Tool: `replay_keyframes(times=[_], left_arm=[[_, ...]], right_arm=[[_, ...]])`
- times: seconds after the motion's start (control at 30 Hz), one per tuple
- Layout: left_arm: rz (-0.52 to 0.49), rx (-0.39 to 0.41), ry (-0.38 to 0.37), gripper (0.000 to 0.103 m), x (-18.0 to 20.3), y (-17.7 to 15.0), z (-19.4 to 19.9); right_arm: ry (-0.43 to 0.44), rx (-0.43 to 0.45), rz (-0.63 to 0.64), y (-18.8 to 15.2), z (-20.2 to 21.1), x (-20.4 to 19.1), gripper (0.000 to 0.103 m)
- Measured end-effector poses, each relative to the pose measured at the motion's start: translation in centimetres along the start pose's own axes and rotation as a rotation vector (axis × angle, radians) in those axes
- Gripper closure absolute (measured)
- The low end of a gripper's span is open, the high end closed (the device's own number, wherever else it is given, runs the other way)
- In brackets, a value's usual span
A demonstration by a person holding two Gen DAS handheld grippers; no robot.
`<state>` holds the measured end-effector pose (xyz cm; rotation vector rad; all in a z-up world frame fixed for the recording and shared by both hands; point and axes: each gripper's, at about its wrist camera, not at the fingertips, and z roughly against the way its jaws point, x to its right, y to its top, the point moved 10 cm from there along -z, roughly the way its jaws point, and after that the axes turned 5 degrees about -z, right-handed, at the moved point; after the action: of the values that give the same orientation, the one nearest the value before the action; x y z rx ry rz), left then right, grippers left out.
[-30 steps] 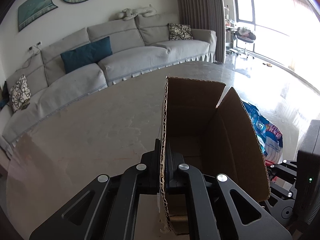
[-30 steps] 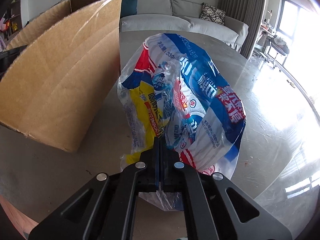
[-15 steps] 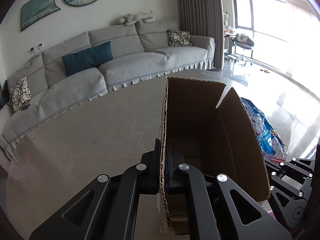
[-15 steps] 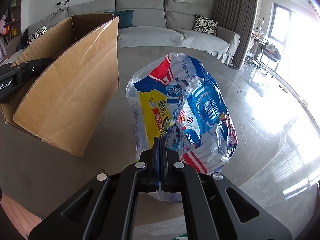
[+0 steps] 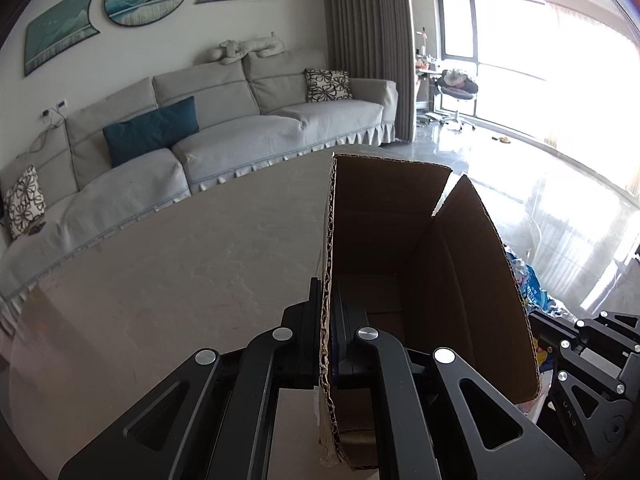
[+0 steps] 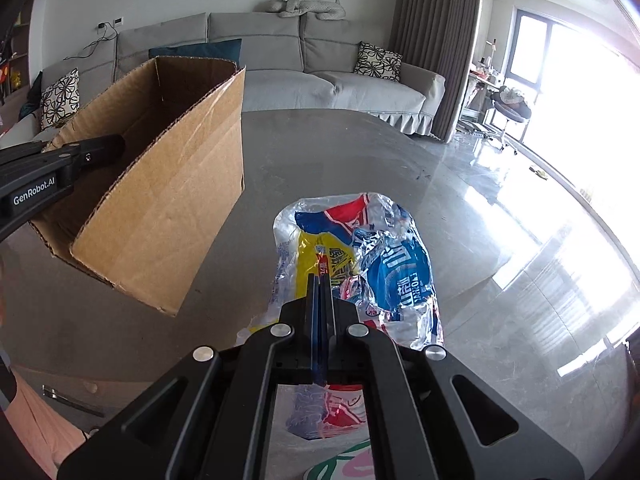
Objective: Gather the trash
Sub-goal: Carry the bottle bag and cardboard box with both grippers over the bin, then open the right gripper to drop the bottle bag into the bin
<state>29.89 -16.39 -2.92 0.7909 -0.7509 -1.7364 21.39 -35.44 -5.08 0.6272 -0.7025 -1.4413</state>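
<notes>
Crinkled plastic wrapper (image 6: 360, 264) hangs pinched in the right gripper (image 6: 320, 300), jaws fully closed, above the bench (image 6: 360, 152). Cardboard box (image 6: 160, 184), its open mouth at ten o'clock, is clamped by the left gripper's (image 5: 328, 312) jaws.

Support surface: a round grey stone-look table (image 6: 340, 152), glossy, reflecting window light at its right. The cardboard box (image 6: 168, 208) at its left appears lifted; contact with the tabletop cannot be confirmed.
</notes>
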Motion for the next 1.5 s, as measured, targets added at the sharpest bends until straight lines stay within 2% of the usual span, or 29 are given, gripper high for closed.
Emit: replay_keyframes(times=[0.3,0.6,0.87,0.97,1.2,1.23,1.3,1.4,1.5], left_arm=[[-0.067,0.015,-0.121,0.098,8.2,-1.4,2.9],[-0.141,0.029,-0.239,0.098,17.0,-3.4,6.5],[-0.222,0.014,-0.344,0.098,24.0,-7.4,10.0],[-0.236,0.019,-0.357,0.098,25.0,-8.1,11.1],[-0.249,0.027,-0.356,0.098,26.0,-8.9,12.4],[-0.251,0.029,-0.354,0.098,25.9,-8.8,12.3],[-0.248,0.035,-0.351,0.098,25.9,-8.6,12.5],[-0.249,0.045,-0.342,0.098,25.5,-7.7,12.4],[-0.246,0.05,-0.332,0.098,25.3,-7.6,12.5]], right_arm=[[-0.101,-0.002,-0.089,-4.6,5.4,6.5,0.102],[-0.216,-0.032,-0.192,-11.6,10.6,12.8,0.102],[-0.265,-0.076,-0.263,-18.5,13.8,14.6,0.102],[-0.262,-0.102,-0.276,-20.4,13.4,14.4,0.102],[-0.26,-0.148,-0.257,-21.6,11.6,13.7,0.102],[-0.274,-0.144,-0.249,-20.8,11.2,14.2,0.1],[-0.248,-0.162,-0.261,-21.1,10.9,14.4,0.097],[-0.25,-0.143,-0.269,-20.7,11.0,15.0,0.082],[-0.262,-0.132,-0.265,-20.3,10.9,15.6,0.079]])
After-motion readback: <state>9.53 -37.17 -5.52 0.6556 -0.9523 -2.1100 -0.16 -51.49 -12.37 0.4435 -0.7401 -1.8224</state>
